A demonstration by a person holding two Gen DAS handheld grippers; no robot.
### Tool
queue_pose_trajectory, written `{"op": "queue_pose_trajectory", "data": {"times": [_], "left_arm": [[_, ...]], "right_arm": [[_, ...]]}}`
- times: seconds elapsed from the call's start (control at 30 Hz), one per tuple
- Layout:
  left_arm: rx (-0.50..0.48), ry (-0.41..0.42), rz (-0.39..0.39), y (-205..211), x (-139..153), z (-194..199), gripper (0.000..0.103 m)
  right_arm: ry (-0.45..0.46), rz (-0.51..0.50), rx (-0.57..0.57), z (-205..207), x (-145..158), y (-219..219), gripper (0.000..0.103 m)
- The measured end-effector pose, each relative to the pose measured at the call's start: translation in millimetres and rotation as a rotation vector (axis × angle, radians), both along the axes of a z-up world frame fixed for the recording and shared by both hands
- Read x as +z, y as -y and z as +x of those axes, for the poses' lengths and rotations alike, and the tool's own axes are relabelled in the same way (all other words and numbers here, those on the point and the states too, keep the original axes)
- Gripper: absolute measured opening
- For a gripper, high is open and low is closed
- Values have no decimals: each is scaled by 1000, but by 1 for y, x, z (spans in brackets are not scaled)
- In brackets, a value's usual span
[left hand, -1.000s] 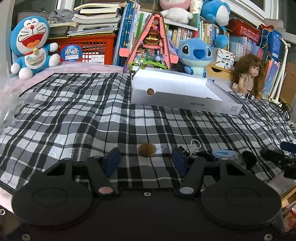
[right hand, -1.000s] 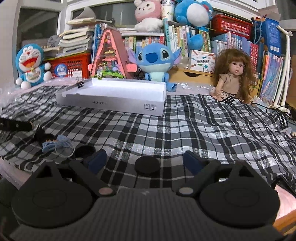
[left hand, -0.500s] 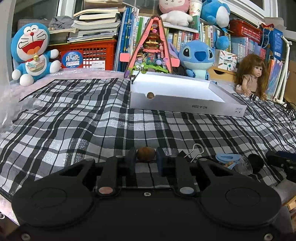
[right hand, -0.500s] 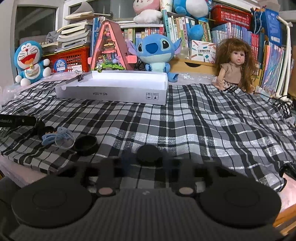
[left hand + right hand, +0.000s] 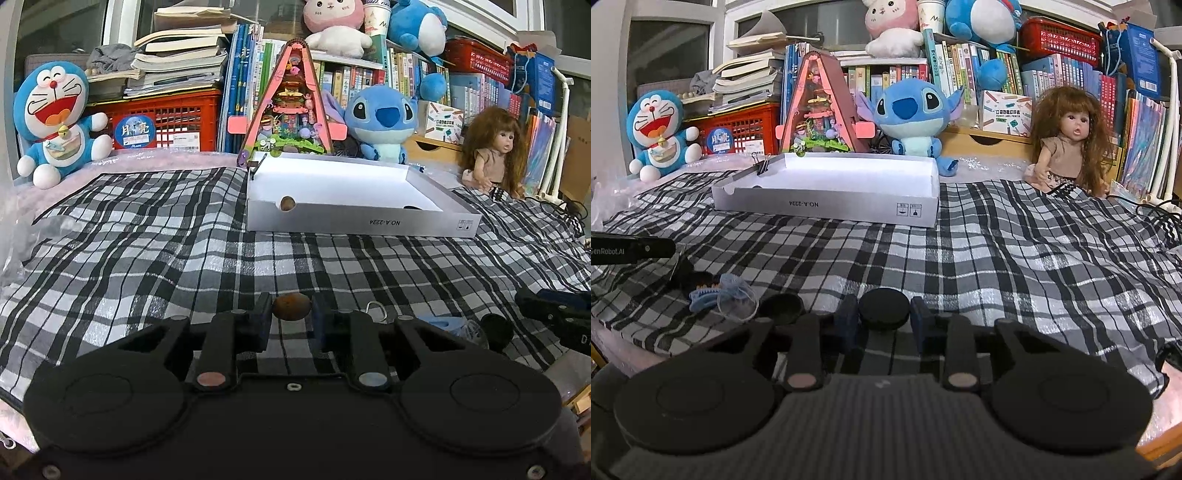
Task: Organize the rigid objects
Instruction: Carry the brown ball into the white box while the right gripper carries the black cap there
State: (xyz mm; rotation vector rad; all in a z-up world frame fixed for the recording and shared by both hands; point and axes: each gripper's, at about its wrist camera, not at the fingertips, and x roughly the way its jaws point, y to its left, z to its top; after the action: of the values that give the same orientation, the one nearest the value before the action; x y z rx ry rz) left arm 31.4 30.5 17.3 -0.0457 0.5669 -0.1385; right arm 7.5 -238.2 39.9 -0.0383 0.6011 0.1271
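While the left tool (image 5: 291, 319) pinches a brown nut (image 5: 291, 306), the right tool (image 5: 883, 320) clamps a black disc (image 5: 883, 309).

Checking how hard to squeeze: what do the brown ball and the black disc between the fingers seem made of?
Small brown ball: mottled, dull, seemingly hard, perhaps wood or a nut; unclear. Round black disc: matte, smooth, even-edged, probably moulded plastic.

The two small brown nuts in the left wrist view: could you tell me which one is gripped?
The near brown nut, clamped between the left gripper's jaws on the plaid cloth. The other nut lies inside the white box.
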Motion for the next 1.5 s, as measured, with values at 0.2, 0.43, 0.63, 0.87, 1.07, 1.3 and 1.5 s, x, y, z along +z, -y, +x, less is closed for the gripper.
{"op": "queue_pose_trajectory", "data": {"times": [0.2,0.43,0.63,0.87,1.07,1.3,1.5], "left_arm": [[-5,-10,-9,3,5,6,21],[-15,-11,-18,5,15,15,21],[-26,2,-15,8,22,18,21],[-42,-5,-16,11,23,21,21],[-47,-11,-48,9,29,30,21],[-60,-24,-67,9,40,51,21],[-71,-20,-66,15,50,71,21]], "right_arm": [[4,19,9,12,7,-4,36],[10,34,24,23,16,-11,36],[9,44,24,31,19,-14,36],[-3,51,17,35,19,-14,36],[-25,65,5,43,21,-13,36],[-41,89,-2,60,29,-10,36],[-71,133,-10,82,35,-7,36]]}}
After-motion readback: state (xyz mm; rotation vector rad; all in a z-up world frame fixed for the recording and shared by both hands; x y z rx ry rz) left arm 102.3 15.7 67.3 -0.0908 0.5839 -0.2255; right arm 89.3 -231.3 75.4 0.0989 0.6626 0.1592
